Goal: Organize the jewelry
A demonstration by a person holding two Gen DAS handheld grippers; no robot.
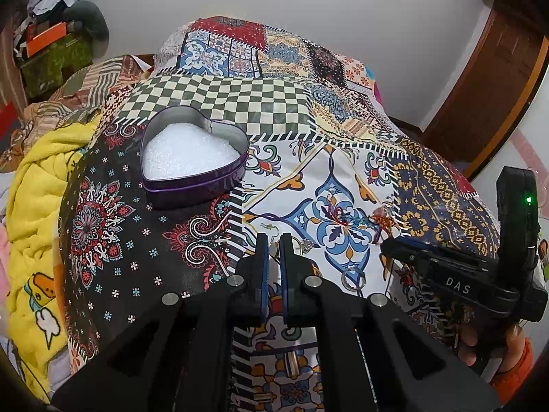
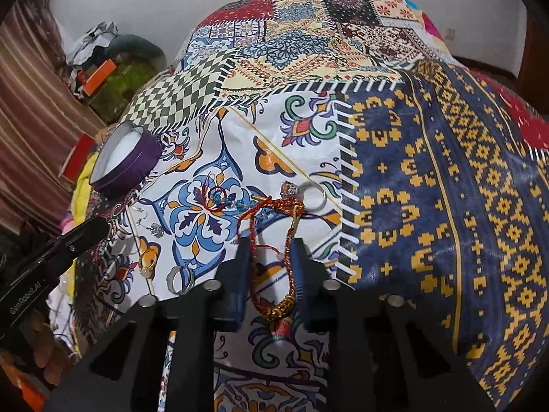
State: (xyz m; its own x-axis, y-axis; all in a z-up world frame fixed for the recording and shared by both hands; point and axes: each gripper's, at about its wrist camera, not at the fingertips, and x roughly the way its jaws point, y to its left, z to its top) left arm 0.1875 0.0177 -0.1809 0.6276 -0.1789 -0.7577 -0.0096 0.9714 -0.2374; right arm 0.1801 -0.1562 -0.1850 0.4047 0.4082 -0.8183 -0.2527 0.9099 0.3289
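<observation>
One heart-shaped tin [image 1: 194, 158] is sitting open on the patchwork bedspread [image 1: 281, 103], one white foam pad [image 1: 187, 152] lying inside it, nothing on the pad. Left gripper [image 1: 273, 250] is hovering low over the cloth, fingers nearly closed with a narrow gap; something gold is showing in that gap, possibly an earring, view too poor to tell whether it is gripped. Right gripper [image 2: 269, 257] is standing released, fingers wide, one red-and-gold braided bracelet [image 2: 274, 257] lying between them on the cloth. Three plain rings are lying loose: one silver ring [image 2: 311, 196] beyond the bracelet, one dark band [image 2: 179, 279] and one gold ring [image 2: 148, 263] near the left fingers. One blue beaded piece [image 2: 219, 199] is resting well short of the tin
</observation>
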